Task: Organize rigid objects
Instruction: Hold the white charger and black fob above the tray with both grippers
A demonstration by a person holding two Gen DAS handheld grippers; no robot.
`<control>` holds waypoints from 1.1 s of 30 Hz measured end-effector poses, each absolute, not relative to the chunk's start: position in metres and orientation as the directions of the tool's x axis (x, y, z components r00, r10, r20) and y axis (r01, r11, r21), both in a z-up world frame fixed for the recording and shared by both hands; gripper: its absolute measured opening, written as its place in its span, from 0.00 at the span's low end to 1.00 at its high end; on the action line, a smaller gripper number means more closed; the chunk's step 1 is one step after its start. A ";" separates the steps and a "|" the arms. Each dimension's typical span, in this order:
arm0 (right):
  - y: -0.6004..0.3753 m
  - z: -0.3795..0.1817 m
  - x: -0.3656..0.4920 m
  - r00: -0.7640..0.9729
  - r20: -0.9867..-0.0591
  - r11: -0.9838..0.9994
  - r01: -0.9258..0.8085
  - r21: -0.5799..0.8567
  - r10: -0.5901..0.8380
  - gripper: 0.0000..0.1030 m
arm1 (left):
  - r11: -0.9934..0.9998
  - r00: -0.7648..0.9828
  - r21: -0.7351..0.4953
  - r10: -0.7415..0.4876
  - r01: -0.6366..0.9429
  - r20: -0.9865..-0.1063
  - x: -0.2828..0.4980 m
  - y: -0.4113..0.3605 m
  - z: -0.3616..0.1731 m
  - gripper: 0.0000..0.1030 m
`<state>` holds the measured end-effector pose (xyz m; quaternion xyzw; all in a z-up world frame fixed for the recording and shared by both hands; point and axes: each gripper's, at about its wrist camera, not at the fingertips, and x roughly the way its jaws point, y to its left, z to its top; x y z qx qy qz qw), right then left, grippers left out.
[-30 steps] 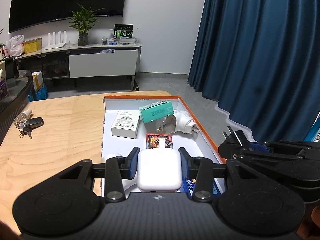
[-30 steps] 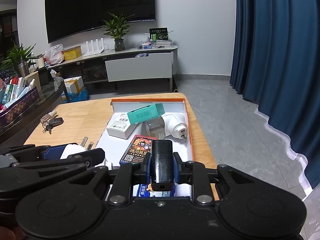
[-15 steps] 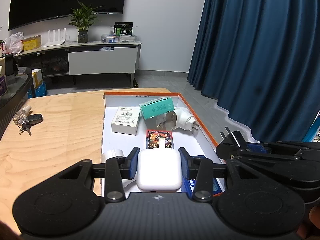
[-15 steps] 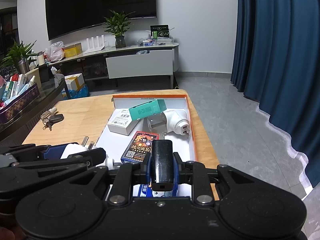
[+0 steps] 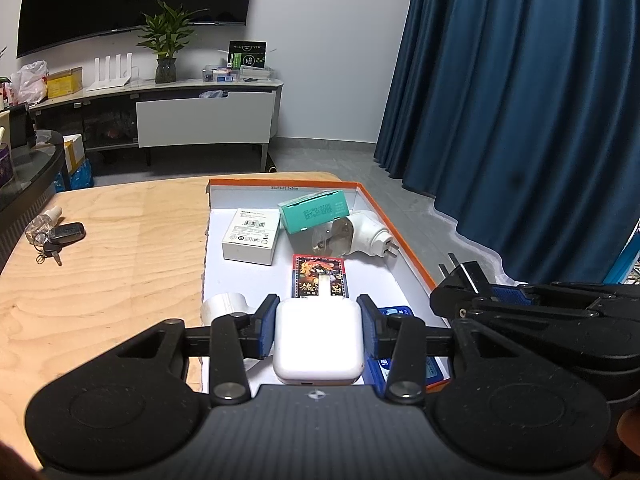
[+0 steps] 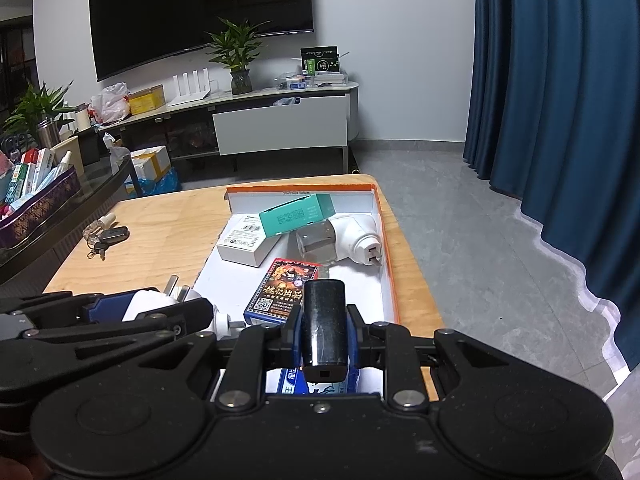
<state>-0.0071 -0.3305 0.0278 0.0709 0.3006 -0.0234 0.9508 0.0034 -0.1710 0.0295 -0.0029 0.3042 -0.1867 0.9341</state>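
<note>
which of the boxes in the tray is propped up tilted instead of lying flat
The teal box: it leans across the white box and the white plug adapter, while the white box and the card box lie flat.

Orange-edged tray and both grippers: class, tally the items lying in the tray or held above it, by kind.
Chargers and plugs: 3 (white charger, black charger, white plug)
Boxes: 2 (white box, teal box)
Card packs: 2 (red card pack, blue pack)
Tape rolls: 1 (tape roll)
Total: 8
</note>
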 end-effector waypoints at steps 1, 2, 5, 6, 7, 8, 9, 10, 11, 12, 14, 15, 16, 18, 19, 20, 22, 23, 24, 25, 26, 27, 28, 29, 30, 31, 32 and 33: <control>-0.331 0.028 -0.007 0.818 -0.575 0.989 0.087 0.122 -0.001 0.26 | 0.930 0.745 -0.120 -0.351 0.347 -0.567 0.003 -0.171 0.029 0.41; -0.330 0.027 -0.007 0.818 -0.576 0.989 0.088 0.122 -0.002 0.26 | 0.930 0.745 -0.120 -0.351 0.347 -0.567 0.004 -0.171 0.029 0.41; -0.331 0.027 -0.007 0.816 -0.578 0.988 0.088 0.127 0.002 0.26 | 0.930 0.744 -0.120 -0.351 0.348 -0.568 0.004 -0.171 0.029 0.41; -0.331 0.026 -0.007 0.815 -0.579 0.988 0.088 0.128 0.003 0.26 | 0.930 0.743 -0.121 -0.352 0.348 -0.569 0.004 -0.171 0.029 0.41; -0.331 0.026 -0.007 0.814 -0.581 0.988 0.087 0.129 0.004 0.26 | 0.929 0.742 -0.122 -0.353 0.348 -0.570 0.005 -0.171 0.028 0.41; -0.332 0.025 -0.006 0.813 -0.582 0.988 0.087 0.131 0.006 0.26 | 0.930 0.741 -0.122 -0.352 0.348 -0.572 0.005 -0.170 0.027 0.41; -0.332 0.024 -0.006 0.812 -0.583 0.987 0.086 0.134 0.008 0.26 | 0.929 0.740 -0.123 -0.353 0.348 -0.572 0.005 -0.170 0.027 0.41; -0.333 0.024 -0.005 0.811 -0.585 0.987 0.086 0.136 0.010 0.26 | 0.929 0.739 -0.124 -0.353 0.348 -0.574 0.005 -0.170 0.027 0.41; -0.333 0.023 -0.004 0.809 -0.587 0.987 0.085 0.138 0.012 0.26 | 0.930 0.738 -0.124 -0.353 0.347 -0.575 0.006 -0.170 0.026 0.41; -0.333 0.022 -0.003 0.808 -0.590 0.987 0.085 0.139 0.014 0.26 | 0.930 0.738 -0.125 -0.352 0.346 -0.576 0.006 -0.169 0.026 0.41; -0.334 0.021 0.000 0.805 -0.593 0.986 0.084 0.142 0.017 0.26 | 0.930 0.736 -0.128 -0.353 0.346 -0.578 0.007 -0.169 0.025 0.41; -0.335 0.021 0.000 0.805 -0.593 0.986 0.084 0.145 0.019 0.26 | 0.930 0.735 -0.129 -0.353 0.345 -0.579 0.008 -0.169 0.024 0.41; -0.335 0.020 0.001 0.805 -0.594 0.985 0.083 0.148 0.021 0.26 | 0.930 0.734 -0.129 -0.353 0.345 -0.580 0.008 -0.170 0.024 0.41; -0.335 0.019 0.003 0.802 -0.596 0.985 0.083 0.152 0.024 0.26 | 0.928 0.730 -0.134 -0.357 0.347 -0.582 0.009 -0.170 0.023 0.41; -0.335 0.017 0.003 0.801 -0.598 0.985 0.084 0.151 0.024 0.26 | 0.928 0.729 -0.134 -0.358 0.348 -0.583 0.009 -0.170 0.022 0.41; -0.335 0.017 0.004 0.800 -0.600 0.985 0.084 0.151 0.024 0.26 | 0.927 0.729 -0.132 -0.358 0.350 -0.584 0.009 -0.170 0.022 0.41; -0.336 0.016 0.004 0.800 -0.600 0.985 0.084 0.153 0.025 0.26 | 0.926 0.726 -0.132 -0.361 0.354 -0.585 0.009 -0.171 0.021 0.41; -0.336 0.016 0.004 0.800 -0.599 0.984 0.084 0.154 0.026 0.26 | 0.925 0.725 -0.131 -0.362 0.356 -0.586 0.009 -0.172 0.021 0.41; -0.336 0.016 0.005 0.800 -0.599 0.984 0.084 0.155 0.026 0.26 | 0.925 0.724 -0.129 -0.362 0.357 -0.587 0.009 -0.172 0.020 0.41; -0.336 0.016 0.006 0.800 -0.599 0.984 0.083 0.155 0.027 0.26 | 0.925 0.723 -0.128 -0.362 0.358 -0.588 0.009 -0.172 0.020 0.41; -0.336 0.016 0.006 0.800 -0.599 0.984 0.083 0.155 0.027 0.26 | 0.925 0.722 -0.128 -0.362 0.359 -0.589 0.010 -0.172 0.020 0.41; -0.336 0.016 0.006 0.800 -0.600 0.985 0.084 0.154 0.026 0.26 | 0.925 0.722 -0.128 -0.361 0.359 -0.590 0.010 -0.172 0.020 0.41; -0.335 0.016 0.006 0.800 -0.600 0.985 0.085 0.153 0.025 0.26 | 0.925 0.722 -0.127 -0.361 0.359 -0.591 0.010 -0.172 0.019 0.41; -0.336 0.017 0.006 0.800 -0.599 0.984 0.084 0.155 0.026 0.26 | 0.925 0.722 -0.125 -0.360 0.359 -0.591 0.010 -0.172 0.019 0.41; -0.336 0.017 0.007 0.800 -0.599 0.984 0.083 0.157 0.028 0.26 | 0.925 0.723 -0.124 -0.359 0.358 -0.591 0.010 -0.173 0.019 0.41; -0.337 0.017 0.007 0.800 -0.600 0.984 0.081 0.157 0.030 0.26 | 0.926 0.722 -0.123 -0.358 0.358 -0.592 0.010 -0.173 0.019 0.41; -0.337 0.017 0.008 0.799 -0.600 0.984 0.080 0.157 0.031 0.26 | 0.926 0.722 -0.123 -0.358 0.358 -0.592 0.011 -0.173 0.018 0.41; -0.337 0.017 0.009 0.799 -0.600 0.985 0.077 0.154 0.031 0.26 | 0.926 0.722 -0.122 -0.357 0.357 -0.593 0.011 -0.173 0.018 0.41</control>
